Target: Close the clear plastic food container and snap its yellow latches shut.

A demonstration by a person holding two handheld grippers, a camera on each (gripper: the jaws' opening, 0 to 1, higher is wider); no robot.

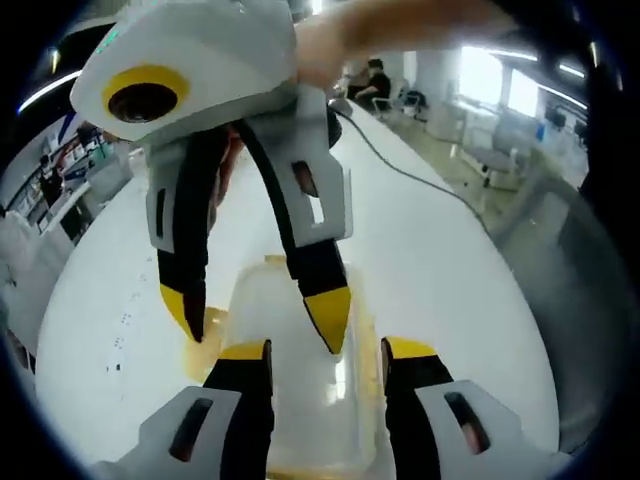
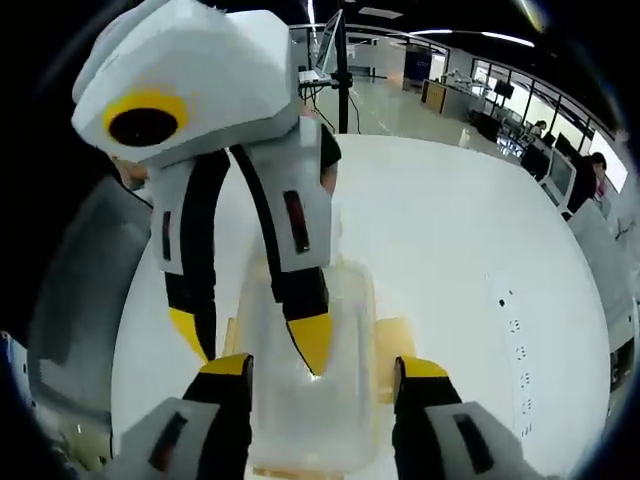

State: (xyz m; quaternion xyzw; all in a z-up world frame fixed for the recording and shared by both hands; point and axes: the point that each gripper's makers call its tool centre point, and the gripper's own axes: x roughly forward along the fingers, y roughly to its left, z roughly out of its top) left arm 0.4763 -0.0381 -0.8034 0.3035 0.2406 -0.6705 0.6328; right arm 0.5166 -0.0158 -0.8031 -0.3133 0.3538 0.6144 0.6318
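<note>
Clear container sits on the white table, lid apparently down; left gripper and right gripper face each other from opposite ends, jaws wide and straddling it w/o gripping — prob. to steady it and reach the yellow latches flared at the sides, seemingly not yet snapped.

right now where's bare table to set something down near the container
Bare white table lies wide beyond the clear container, out to the far edge and the side with the black cable. It is crowded right over the container, where the left gripper and right gripper face each other.
</note>
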